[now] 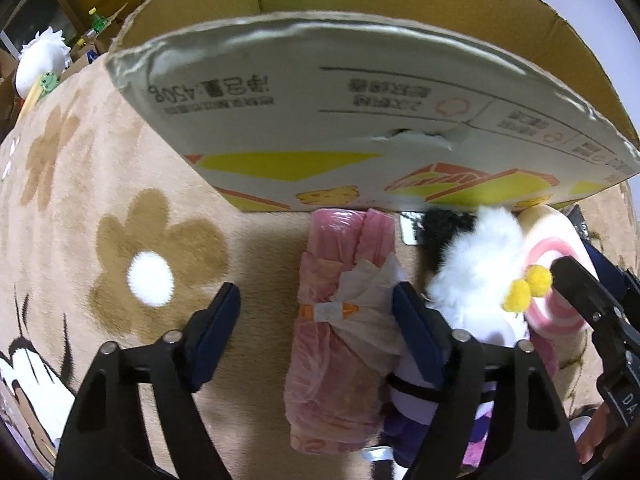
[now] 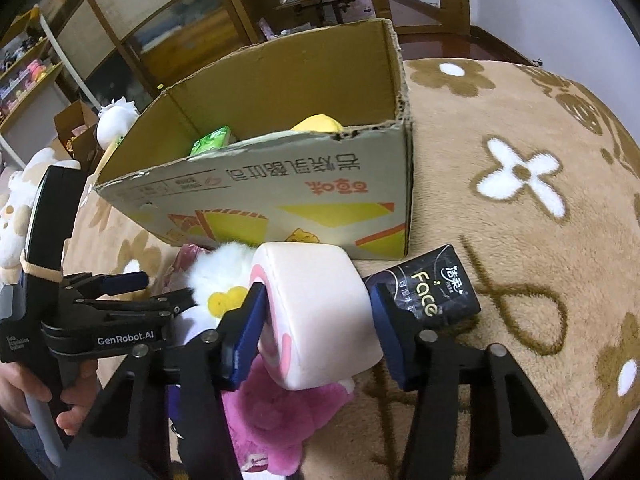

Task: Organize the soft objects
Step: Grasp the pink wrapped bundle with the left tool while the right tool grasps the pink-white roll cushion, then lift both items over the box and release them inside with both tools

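Note:
A pink plastic-wrapped soft pack lies on the flowered blanket in front of the cardboard box. My left gripper stands over it, open: the right finger touches the pack's edge, while the left finger is clear of it. A pink-and-white roll-cake plush sits between the pads of my right gripper, which is shut on its two ends. Beside it lies a white fluffy plush with yellow pompoms, and beneath it a magenta plush.
A black "Face" tissue pack lies right of the roll. The box holds a yellow plush and a green pack. The brown flowered blanket spreads to the right. A hand grips the left tool; shelves stand behind.

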